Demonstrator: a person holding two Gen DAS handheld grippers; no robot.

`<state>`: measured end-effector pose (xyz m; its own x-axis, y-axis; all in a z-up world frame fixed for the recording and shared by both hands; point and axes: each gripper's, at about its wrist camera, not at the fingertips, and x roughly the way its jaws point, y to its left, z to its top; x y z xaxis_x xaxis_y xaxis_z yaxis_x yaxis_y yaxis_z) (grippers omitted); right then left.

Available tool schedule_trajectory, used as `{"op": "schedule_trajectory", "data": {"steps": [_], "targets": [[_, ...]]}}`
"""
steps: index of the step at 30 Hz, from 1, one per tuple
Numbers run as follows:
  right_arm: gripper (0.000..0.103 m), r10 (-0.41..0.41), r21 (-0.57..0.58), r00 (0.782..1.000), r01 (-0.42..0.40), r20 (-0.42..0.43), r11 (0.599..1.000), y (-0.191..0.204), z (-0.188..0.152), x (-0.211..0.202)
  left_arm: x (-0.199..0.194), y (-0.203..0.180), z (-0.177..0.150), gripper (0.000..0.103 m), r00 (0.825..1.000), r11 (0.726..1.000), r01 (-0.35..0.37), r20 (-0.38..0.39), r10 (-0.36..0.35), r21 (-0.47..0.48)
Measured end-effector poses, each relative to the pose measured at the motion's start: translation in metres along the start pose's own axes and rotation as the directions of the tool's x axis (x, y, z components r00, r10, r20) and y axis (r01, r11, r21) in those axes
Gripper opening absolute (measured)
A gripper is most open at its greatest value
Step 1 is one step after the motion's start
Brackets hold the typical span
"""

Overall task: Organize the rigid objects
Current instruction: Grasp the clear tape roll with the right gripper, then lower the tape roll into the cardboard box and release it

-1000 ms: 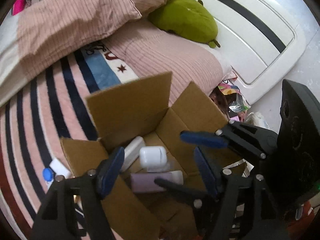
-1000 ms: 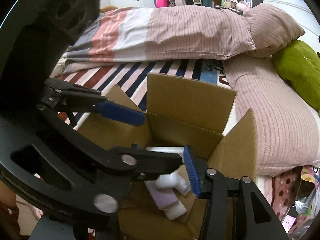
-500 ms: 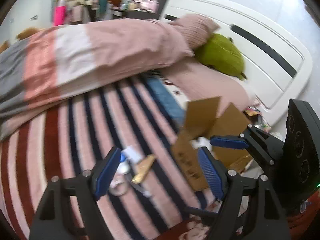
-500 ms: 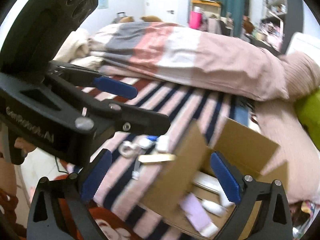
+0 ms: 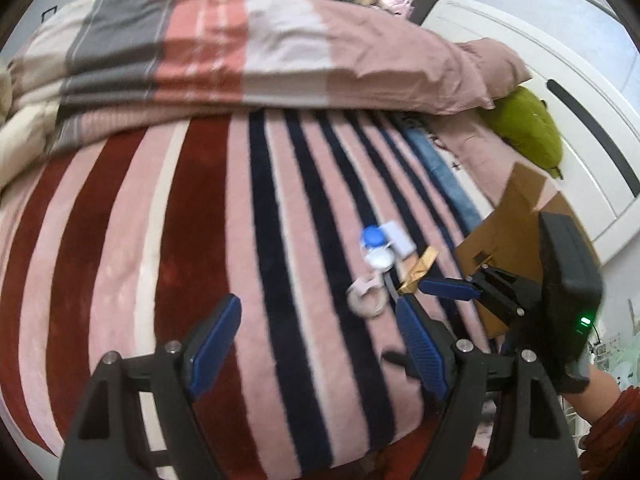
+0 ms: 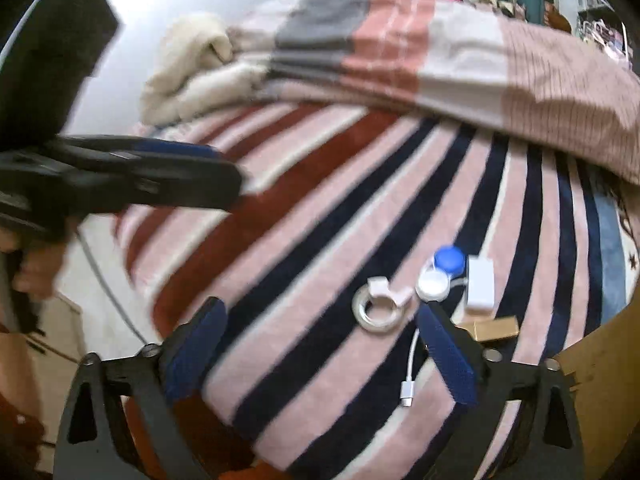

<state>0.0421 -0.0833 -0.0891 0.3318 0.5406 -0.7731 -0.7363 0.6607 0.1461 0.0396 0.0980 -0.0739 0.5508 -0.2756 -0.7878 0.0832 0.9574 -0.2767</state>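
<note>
Both wrist cams are looking steeply down along their fingers at the striped bed (image 5: 200,208), fairly near. Both are sharing the small-item cluster: tape ring (image 5: 366,300), blue-capped case (image 6: 448,260).

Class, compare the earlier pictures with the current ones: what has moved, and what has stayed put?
Both grippers swung away from the cardboard box toward the loose items on the striped blanket. The left gripper is open and empty; the right gripper is closing on nothing. The tape ring and charger stayed put.

Small items (image 6: 440,280) – clustered beside box (image 6: 600,380)
</note>
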Motion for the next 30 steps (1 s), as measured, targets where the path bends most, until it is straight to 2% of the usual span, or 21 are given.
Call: {"op": "schedule_trajectory", "data": {"steps": [1, 2, 6, 8, 10, 23, 28, 30], "targets": [[0.074, -0.024, -0.002, 1.000, 0.024, -0.018, 1.000, -0.004, -0.005, 0.013, 0.003, 0.004, -0.003, 0.077, 1.000, 1.000, 0.004, -0.006, -0.004, -0.010], [0.072, -0.042, -0.003, 0.999, 0.041, -0.033, 0.999, -0.007, -0.007, 0.022, 0.006, 0.005, -0.004, 0.077, 1.000, 1.000, 0.008, -0.010, -0.008, -0.017], [0.050, -0.061, 0.018, 0.995, 0.062, -0.081, 0.998, -0.022, -0.013, 0.048, 0.015, 0.011, -0.012, 0.077, 0.999, 0.999, 0.015, -0.028, -0.016, -0.029], [0.047, -0.076, 0.024, 0.993, 0.078, -0.092, 0.997, -0.026, -0.014, 0.056, 0.017, 0.011, -0.013, 0.077, 0.999, 0.999, 0.015, -0.033, -0.016, -0.030], [0.035, -0.097, 0.021, 0.991, 0.099, -0.094, 0.995, -0.029, -0.014, 0.063, 0.020, 0.012, -0.014, 0.077, 0.999, 0.999, 0.015, -0.037, -0.016, -0.033], [0.036, -0.134, -0.028, 0.988, 0.132, -0.070, 0.991, -0.025, -0.009, 0.067, 0.016, -0.003, -0.010, 0.077, 0.999, 0.999, 0.032, -0.042, -0.033, -0.019], [0.036, -0.075, -0.025, 0.997, 0.076, 0.012, 0.997, -0.015, -0.002, 0.028, 0.010, -0.028, -0.001, 0.077, 0.993, 0.993, 0.114, -0.035, -0.114, 0.015], [0.036, -0.055, -0.036, 0.997, 0.057, 0.053, 0.998, -0.009, 0.003, 0.004, 0.006, -0.044, 0.006, 0.070, 0.987, 0.986, 0.162, -0.030, -0.161, 0.035]]}}
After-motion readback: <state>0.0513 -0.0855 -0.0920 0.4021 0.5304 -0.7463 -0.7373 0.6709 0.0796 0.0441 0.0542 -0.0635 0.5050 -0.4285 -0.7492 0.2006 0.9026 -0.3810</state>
